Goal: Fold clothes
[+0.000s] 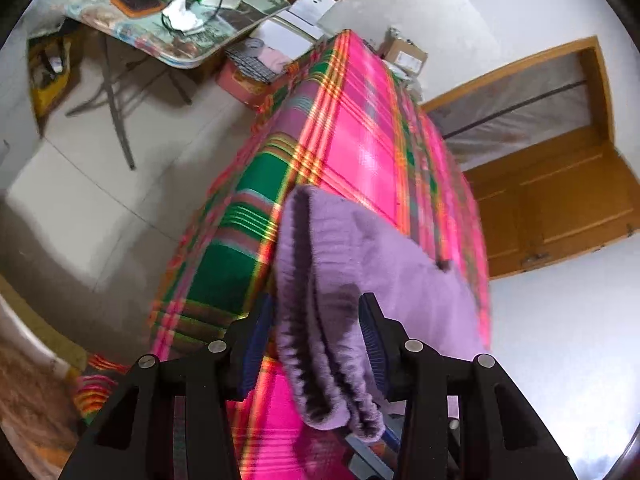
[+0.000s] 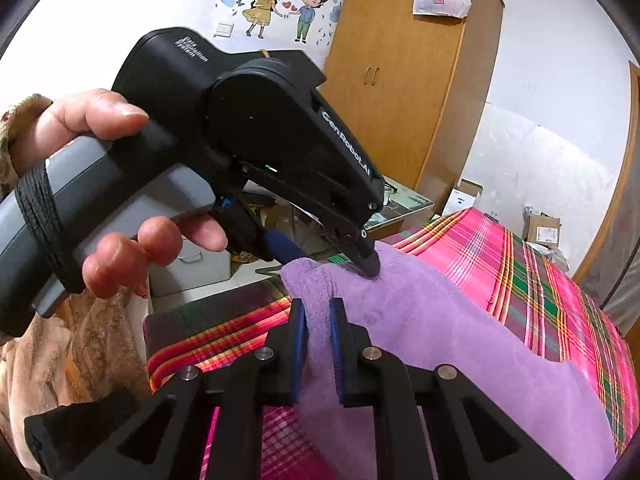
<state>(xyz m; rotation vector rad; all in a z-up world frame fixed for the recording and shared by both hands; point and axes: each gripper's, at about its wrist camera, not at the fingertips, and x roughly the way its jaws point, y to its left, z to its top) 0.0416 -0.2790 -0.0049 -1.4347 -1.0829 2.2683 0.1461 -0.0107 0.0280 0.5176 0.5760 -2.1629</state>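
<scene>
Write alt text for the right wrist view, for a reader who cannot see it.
The right tongs pinch a fold of purple fleece garment lying on a pink plaid cloth. Ahead, a hand holds the left tongs at the garment's far edge.

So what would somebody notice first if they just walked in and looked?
Probably the bright pink and green plaid cloth covering the table, because it fills the middle of both views. On top lies a soft purple garment, with the right tool pinching its near edge and the left tool at its far corner. A cartoon sticker of two children decorates the wall behind.
</scene>
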